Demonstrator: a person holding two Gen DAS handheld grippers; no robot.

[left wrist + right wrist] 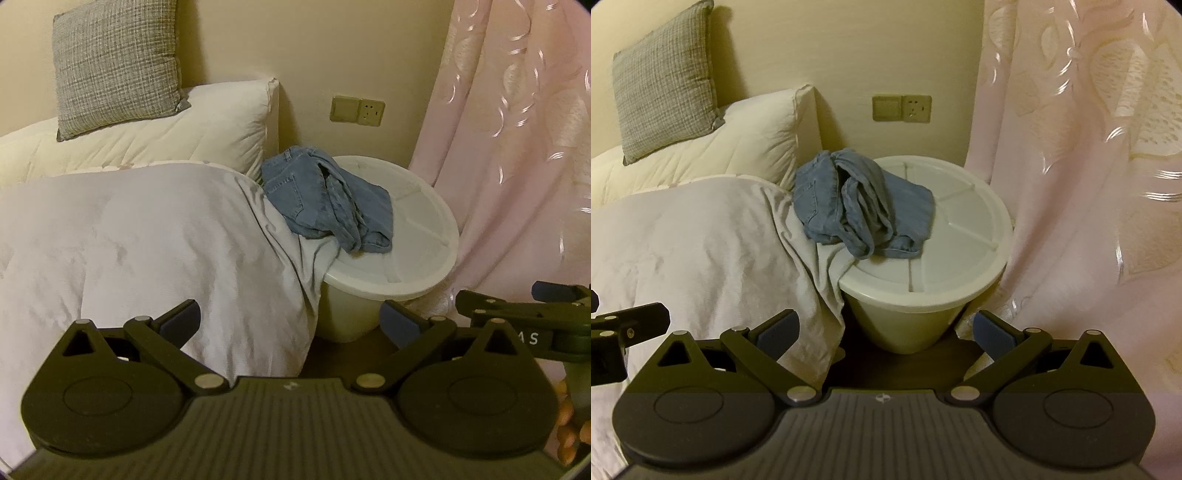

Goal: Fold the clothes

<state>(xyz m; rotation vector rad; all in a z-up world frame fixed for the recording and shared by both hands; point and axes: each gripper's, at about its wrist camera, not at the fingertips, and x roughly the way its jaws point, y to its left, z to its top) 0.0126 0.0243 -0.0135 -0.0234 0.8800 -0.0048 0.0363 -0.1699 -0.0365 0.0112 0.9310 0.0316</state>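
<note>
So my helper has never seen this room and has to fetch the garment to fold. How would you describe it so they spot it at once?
Find the bed with the white duvet; at its side, near the pink curtain, stands a round white bin with a lid. Crumpled on that lid, partly resting on the duvet's edge, lies a pair of jeans. It is the only blue denim thing among white and pink fabrics.

Both grippers, left gripper [290, 323] and right gripper [886, 332], are black linkages with silver rivets, blue-grey pads [397, 321], ribbed bases; white lettering, perhaps "AS".

Both wrist cams face the lidded white bin [424, 225] [964, 236] from near; left cam sits further left; both share bin.
</note>
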